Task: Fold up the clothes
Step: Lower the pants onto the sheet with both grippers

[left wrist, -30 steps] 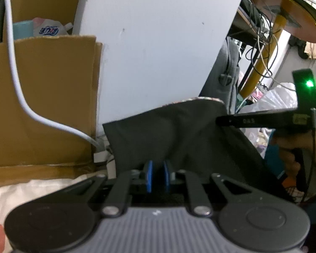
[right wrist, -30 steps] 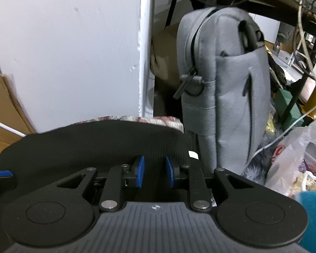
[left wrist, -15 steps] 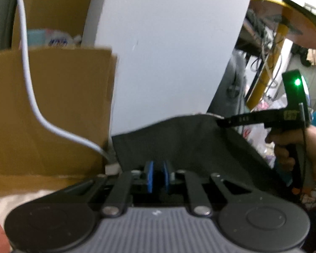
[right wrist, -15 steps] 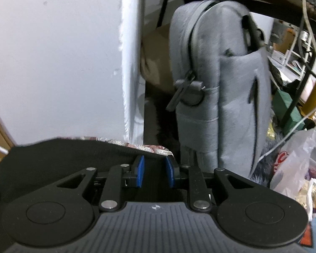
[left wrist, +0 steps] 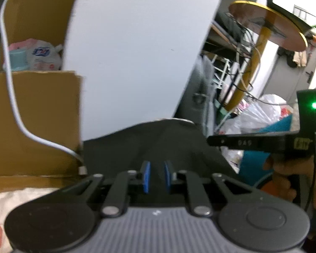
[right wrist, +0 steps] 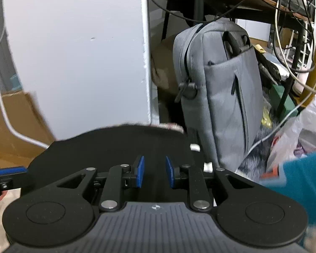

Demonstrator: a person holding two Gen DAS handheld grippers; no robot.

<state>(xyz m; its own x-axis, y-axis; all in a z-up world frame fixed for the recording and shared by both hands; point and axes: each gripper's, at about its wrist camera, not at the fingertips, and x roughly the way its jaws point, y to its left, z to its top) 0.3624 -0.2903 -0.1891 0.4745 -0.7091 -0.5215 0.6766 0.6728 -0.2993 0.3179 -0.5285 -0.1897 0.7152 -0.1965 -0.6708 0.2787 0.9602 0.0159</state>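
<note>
**A:** What's different from a second ago?

**B:** Both pairs of blue pads have parted. On the left hand-held gripper [left wrist: 157,176] they were nearly together on the dark garment [left wrist: 149,145]; now a narrow gap shows between them. The right hand-held gripper [right wrist: 154,174] stands a little wider than that, with black cloth [right wrist: 120,147] ahead of its pads.

**A:** So the cloth is let go?

**B:** I'd judge the grip loosened, but I cannot tell whether any fabric is pinched between the pads. If released, one fold may be finished.

**A:** Where does the garment lie, and which way does it run?

**B:** Directly ahead of both grippers, spanning from one to the other, so its long axis runs side to side across their fingers. A patterned edge [right wrist: 168,125] shows at its far right; the grey bag [right wrist: 219,88] hangs beyond.
</note>
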